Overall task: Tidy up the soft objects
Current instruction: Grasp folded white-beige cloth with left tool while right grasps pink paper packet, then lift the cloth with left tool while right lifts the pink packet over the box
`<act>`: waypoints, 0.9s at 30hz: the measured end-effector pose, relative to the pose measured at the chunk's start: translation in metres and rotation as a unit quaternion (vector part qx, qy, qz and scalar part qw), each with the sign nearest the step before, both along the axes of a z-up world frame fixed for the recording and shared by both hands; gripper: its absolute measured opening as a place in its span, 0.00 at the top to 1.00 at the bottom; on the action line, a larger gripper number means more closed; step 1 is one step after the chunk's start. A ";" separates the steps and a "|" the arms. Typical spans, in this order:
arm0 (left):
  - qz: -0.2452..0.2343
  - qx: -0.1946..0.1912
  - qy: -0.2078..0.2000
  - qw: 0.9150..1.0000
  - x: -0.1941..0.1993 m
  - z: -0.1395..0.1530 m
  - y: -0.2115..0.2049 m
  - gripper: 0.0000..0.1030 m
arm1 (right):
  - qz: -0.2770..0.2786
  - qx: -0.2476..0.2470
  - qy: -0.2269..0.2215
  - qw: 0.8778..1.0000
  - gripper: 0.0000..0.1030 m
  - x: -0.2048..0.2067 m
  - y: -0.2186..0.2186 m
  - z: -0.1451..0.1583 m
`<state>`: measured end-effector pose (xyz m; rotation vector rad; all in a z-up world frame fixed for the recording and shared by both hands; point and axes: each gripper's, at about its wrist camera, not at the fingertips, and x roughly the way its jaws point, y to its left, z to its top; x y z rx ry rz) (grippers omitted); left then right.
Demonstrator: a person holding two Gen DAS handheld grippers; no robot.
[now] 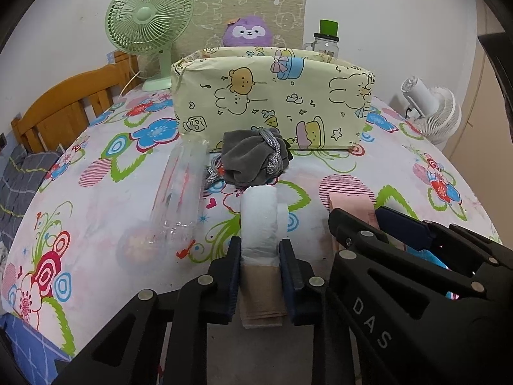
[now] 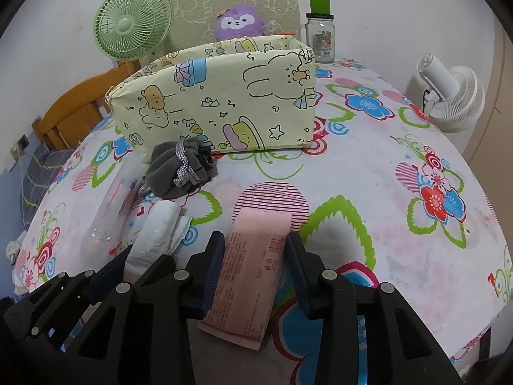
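The white rolled pad [image 1: 259,221] lies low in the centre of the left wrist view, its long axis running straight away from the camera, in line with the fingers and pointing at the grey drawstring pouch [image 1: 256,160] beyond. It sits directly between the jaws of the left gripper [image 1: 259,256] — both pads press its near end, so this gripper is clamped on it, squeezing it thin.

Just beside it, to the right, the pink flat packet [image 2: 256,263] lies low in the centre of the right wrist view, its long axis also running away from the camera, leaning slightly right at the far end. The right gripper [image 2: 255,256] straddles it; its jaws touch the packet's two long edges, so I judge it gripped across the width.

Each hand is nearest its own item, the two grippers side by side. The cartoon-print fabric bin [image 1: 272,96] stands beyond the pouch, in the upper middle of both views — the likely destination, up and forward. A clear plastic bottle [image 1: 179,192] lies left of the pad on the floral tablecloth [image 1: 80,208].
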<state>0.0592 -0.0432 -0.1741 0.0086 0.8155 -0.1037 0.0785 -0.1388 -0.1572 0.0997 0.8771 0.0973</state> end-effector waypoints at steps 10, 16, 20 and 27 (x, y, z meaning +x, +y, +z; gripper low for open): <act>0.000 -0.002 -0.009 1.000 -0.005 0.009 -0.004 0.81 | -0.002 0.004 -0.011 1.000 0.59 -0.005 -0.005 0.008; -0.001 -0.005 -0.022 1.000 -0.007 0.022 -0.009 0.81 | -0.005 0.006 -0.024 1.000 0.59 -0.009 -0.009 0.023; -0.001 -0.006 -0.033 0.999 -0.009 0.034 -0.011 0.81 | -0.007 0.006 -0.035 0.999 0.59 -0.011 -0.012 0.034; -0.004 -0.005 -0.054 0.999 -0.009 0.057 -0.015 0.81 | -0.011 0.010 -0.057 0.998 0.59 -0.013 -0.017 0.058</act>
